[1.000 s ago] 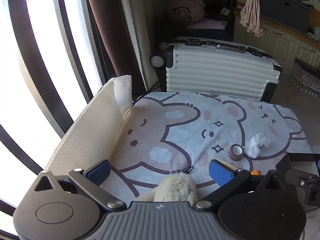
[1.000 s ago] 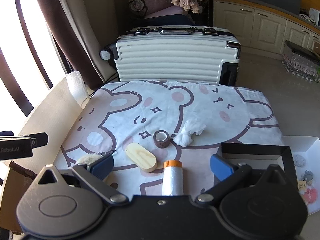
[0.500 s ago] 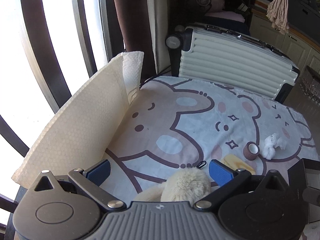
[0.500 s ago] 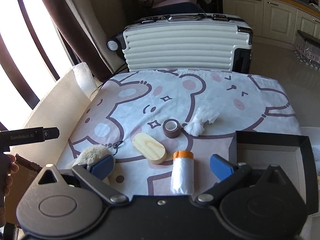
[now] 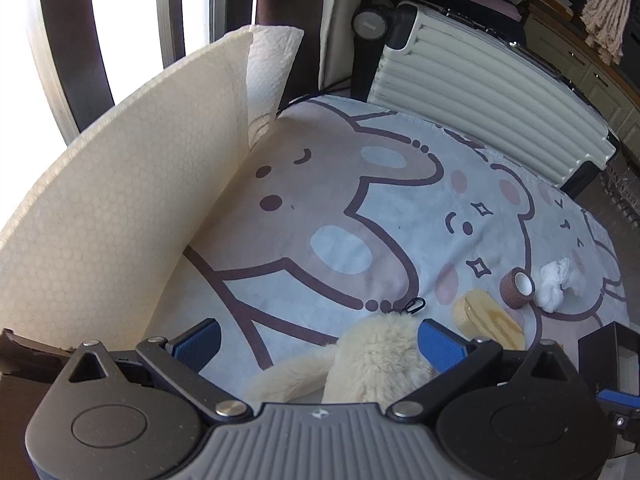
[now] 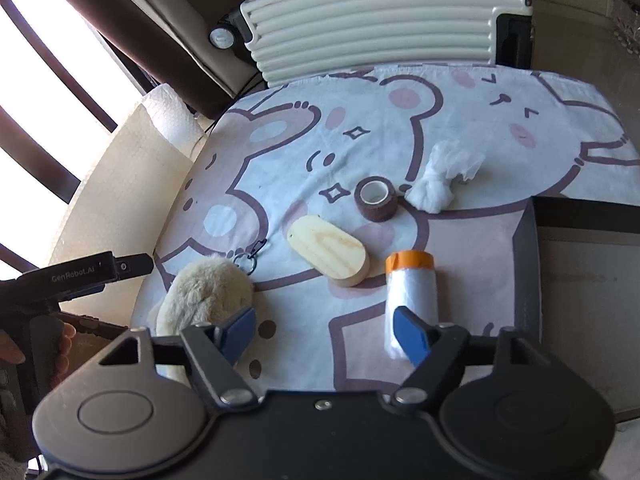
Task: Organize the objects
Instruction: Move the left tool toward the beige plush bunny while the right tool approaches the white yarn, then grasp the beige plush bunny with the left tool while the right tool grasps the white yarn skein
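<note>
A fluffy cream plush keychain [image 6: 204, 296] lies on the bear-print cloth [image 6: 400, 128] at the near left, and shows in the left wrist view [image 5: 376, 356]. My left gripper [image 5: 318, 340] is open, hovering just behind the plush, which sits by its right finger. A wooden oval block [image 6: 328, 256], a brown tape roll [image 6: 376, 198], a crumpled white tissue [image 6: 444, 180] and a white bag roll with an orange band [image 6: 410, 300] lie mid-cloth. My right gripper [image 6: 324, 332] is open and empty, its right finger beside the bag roll.
A black open box [image 6: 580, 280] stands at the right edge of the cloth. A cream honeycomb paper sheet [image 5: 120, 208] stands along the left edge. A ribbed white suitcase [image 6: 376, 20] stands behind the table. A window with dark bars is at the left.
Both grippers have risen and tilted down, so the cloth and objects show more from above. The right gripper's jaws have narrowed somewhat. The objects have not moved.
</note>
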Demonstrator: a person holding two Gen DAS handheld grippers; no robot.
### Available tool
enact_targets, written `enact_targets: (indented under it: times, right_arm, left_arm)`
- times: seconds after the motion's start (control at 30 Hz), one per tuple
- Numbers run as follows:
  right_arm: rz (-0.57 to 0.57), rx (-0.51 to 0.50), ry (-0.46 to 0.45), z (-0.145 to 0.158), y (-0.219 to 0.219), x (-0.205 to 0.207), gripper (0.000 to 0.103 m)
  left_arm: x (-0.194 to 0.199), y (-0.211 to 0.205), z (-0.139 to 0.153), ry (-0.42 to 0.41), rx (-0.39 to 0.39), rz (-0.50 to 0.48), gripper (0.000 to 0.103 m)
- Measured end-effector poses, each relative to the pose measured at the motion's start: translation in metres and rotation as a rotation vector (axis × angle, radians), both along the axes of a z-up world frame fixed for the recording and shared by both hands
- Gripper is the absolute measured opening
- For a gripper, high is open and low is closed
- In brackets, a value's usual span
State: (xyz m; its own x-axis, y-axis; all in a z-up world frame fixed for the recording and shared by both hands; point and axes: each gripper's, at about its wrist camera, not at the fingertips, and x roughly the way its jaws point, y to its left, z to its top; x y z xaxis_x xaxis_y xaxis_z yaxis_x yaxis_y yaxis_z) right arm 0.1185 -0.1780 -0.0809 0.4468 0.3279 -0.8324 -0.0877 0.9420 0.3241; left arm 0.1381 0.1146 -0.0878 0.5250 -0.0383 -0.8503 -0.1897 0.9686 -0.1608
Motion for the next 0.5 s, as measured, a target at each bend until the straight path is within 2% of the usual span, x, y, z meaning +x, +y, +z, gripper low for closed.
enact_targets:
  times: [0.07,0.1,0.17,0.27,0.37,0.5]
  right_arm:
    - [0.010,0.019,0.015,-0.003,0.003,0.004,0.058]
    - [0.016,0.039,0.026,-0.005,0.004,0.007,0.054]
    - [0.022,0.070,0.053,-0.010,0.007,0.011,0.038]
    - [0.043,0.091,0.075,-0.016,0.014,0.016,0.021]
    - [0.067,0.107,0.093,-0.022,0.020,0.020,0.016]
    - [0.090,0.103,0.106,-0.027,0.027,0.024,0.014]
  left_arm:
    - [0.004,0.008,-0.008,0.007,-0.062,0.020,0.103]
    - [0.006,0.011,-0.012,0.012,-0.089,0.031,0.103]
    - [0.009,0.015,-0.018,0.022,-0.128,0.038,0.103]
    - [0.013,0.019,-0.028,0.023,-0.191,0.038,0.102]
    - [0.019,0.020,-0.039,0.026,-0.245,0.019,0.101]
    - [0.026,0.023,-0.052,0.053,-0.265,0.037,0.101]
